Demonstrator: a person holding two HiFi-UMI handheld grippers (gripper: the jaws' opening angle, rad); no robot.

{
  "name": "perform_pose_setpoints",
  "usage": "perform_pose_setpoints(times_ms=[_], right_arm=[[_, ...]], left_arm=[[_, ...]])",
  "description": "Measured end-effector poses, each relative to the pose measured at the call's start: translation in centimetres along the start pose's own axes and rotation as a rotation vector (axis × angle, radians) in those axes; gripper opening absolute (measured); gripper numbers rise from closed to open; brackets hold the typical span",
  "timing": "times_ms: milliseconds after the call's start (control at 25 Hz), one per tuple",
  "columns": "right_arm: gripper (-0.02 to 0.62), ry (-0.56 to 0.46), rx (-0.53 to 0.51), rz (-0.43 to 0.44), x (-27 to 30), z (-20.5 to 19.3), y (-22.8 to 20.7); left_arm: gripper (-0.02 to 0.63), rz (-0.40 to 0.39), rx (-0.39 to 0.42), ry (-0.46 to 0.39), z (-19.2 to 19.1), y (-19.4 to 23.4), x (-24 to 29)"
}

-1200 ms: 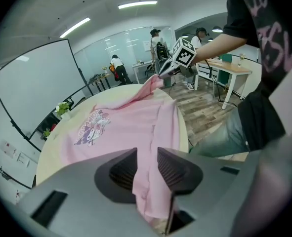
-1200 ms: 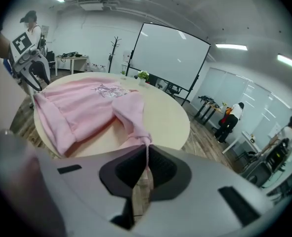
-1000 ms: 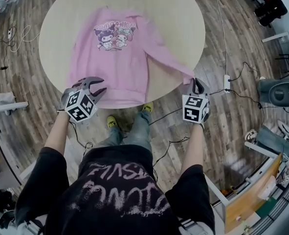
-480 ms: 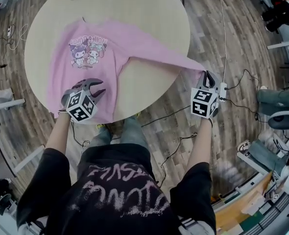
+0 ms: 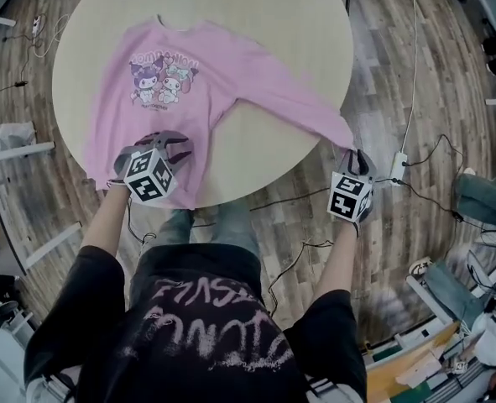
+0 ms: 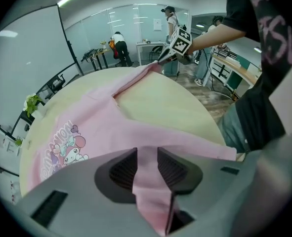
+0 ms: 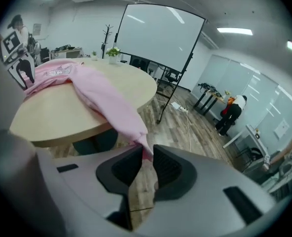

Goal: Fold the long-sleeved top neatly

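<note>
Here, a pink long-sleeved fabric top [image 5: 189, 99] with a cartoon print [image 5: 162, 75] on the chest is spread front up on a round, pale beige table [image 5: 298, 23], its collar toward the far side and its hem at the near edge. The hem is clamped by the left gripper [image 5: 174, 147]: in the left gripper view its ribbed pads are seen pressed on a fold of the pink cloth. One sleeve [image 5: 289, 112] is drawn out sideways across the bare tabletop and over the table's right edge, where it droops above the brown wood-plank floor [image 5: 399, 74]. Its cuff end is found at the right gripper [image 5: 358, 159], which is held off the table, just beside the rim. The jaws of that gripper have just been opening; a gap is seen between the pads, floor shows through it, and only the tip of the cuff lies in it, close against one pad. A white power strip [image 5: 397, 168] is seen on the floor near the right gripper.
</note>
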State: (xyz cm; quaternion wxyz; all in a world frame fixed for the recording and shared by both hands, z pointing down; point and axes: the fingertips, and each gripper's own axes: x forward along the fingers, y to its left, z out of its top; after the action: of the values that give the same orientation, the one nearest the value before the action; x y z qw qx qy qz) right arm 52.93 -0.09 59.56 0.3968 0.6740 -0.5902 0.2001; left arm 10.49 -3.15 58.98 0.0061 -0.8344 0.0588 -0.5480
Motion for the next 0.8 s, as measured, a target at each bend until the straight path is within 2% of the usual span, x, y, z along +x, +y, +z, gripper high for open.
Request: perform_pose_setpoints(times_ms=[160,400,560,800], right_arm=[[0.094,0.020,0.069,0.006,-2.0,-2.4,1.6],[0.086,-0.023,0.083,-0.035,-6.5,-1.0,6.2],[0.026,-0.070,0.066,-0.074,-10.6,2.0,11.5],[0.006,-0.123,0.049,-0.078,-15.5,7.1,23.3]], left_arm=[[0.138,0.009,-0.011,-0.053,0.4,0.2,-0.5],[0.135,0.077,-0.019,-0.178,-1.8,1.3,-4.6],[0.129,0.112,-0.024,-0.240,-6.8,2.0,-8.2],[0.127,0.133,-0.097,-0.287,-17.9,4.0,-13.3]])
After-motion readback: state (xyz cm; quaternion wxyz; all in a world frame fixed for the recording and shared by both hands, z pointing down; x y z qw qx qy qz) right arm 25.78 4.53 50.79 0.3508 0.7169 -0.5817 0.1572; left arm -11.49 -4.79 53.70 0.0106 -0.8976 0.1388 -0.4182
